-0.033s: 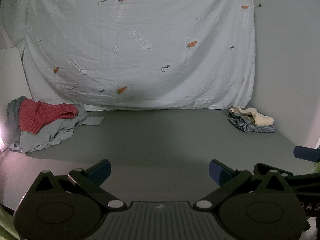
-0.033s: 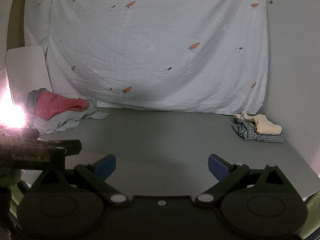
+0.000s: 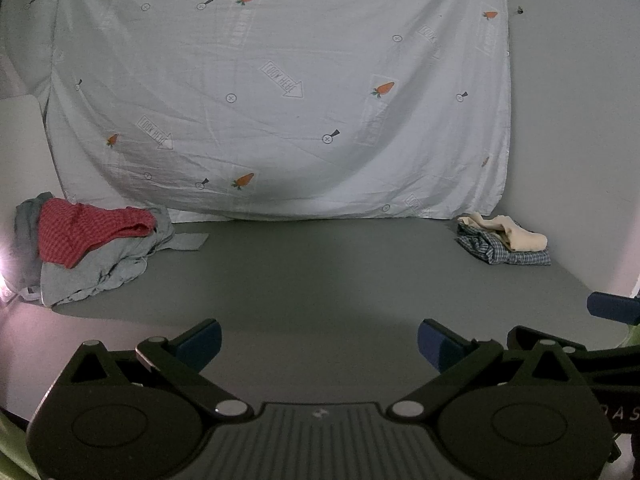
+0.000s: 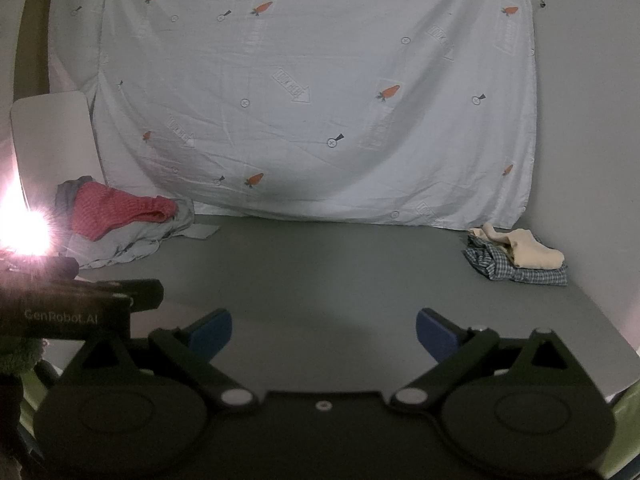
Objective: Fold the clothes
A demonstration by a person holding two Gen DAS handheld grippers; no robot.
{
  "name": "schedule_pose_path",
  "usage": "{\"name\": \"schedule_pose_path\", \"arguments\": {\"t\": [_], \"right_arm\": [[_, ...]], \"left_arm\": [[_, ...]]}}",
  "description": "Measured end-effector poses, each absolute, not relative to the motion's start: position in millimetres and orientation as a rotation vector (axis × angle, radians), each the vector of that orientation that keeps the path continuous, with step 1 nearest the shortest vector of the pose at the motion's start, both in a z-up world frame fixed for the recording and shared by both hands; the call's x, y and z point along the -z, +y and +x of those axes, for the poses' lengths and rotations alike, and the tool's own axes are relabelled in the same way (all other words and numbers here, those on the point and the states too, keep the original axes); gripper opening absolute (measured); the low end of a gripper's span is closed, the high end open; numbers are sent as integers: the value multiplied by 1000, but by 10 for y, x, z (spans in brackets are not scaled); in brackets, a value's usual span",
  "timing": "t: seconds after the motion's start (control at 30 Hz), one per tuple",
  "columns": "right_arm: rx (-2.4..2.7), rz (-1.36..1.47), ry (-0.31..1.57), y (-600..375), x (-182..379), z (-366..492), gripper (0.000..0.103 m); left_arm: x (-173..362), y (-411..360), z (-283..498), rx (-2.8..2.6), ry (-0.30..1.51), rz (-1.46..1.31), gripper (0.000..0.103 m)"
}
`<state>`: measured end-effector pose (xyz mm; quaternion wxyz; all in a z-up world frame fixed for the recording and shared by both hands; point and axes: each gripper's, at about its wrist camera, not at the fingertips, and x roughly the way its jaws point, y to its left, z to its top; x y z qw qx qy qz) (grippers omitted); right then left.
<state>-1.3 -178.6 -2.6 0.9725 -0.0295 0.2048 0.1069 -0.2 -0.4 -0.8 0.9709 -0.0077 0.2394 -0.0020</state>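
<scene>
Looks like a makeshift recording setup in a plain room rather than a lived-in home: pale carrot-print bedsheet hung as a backdrop over the upper frame, bare grey surface below, harsh lamp glare at left, blank walls.

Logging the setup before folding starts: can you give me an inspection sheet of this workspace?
Surface: grey table, middle bare.
Job's things: loose pile at far left, red garment on top of grey ones; at far right a cream garment lying on a plaid shirt.
Clutter: nothing seen.
Grippers: left tool open, holding nothing; right tool open, holding nothing; both over the near edge.
Cables: nothing seen.
Surroundings: carrot-print sheet hung behind the table; white panel at far left; bright glare at left in the right wrist view.
</scene>
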Motion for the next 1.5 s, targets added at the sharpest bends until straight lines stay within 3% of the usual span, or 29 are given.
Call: {"name": "schedule_pose_path", "arguments": {"t": [1.5], "right_arm": [[-214, -59, 410, -1819, 9, 48, 100]], "left_arm": [[-51, -1, 65, 4, 501, -7, 103]]}}
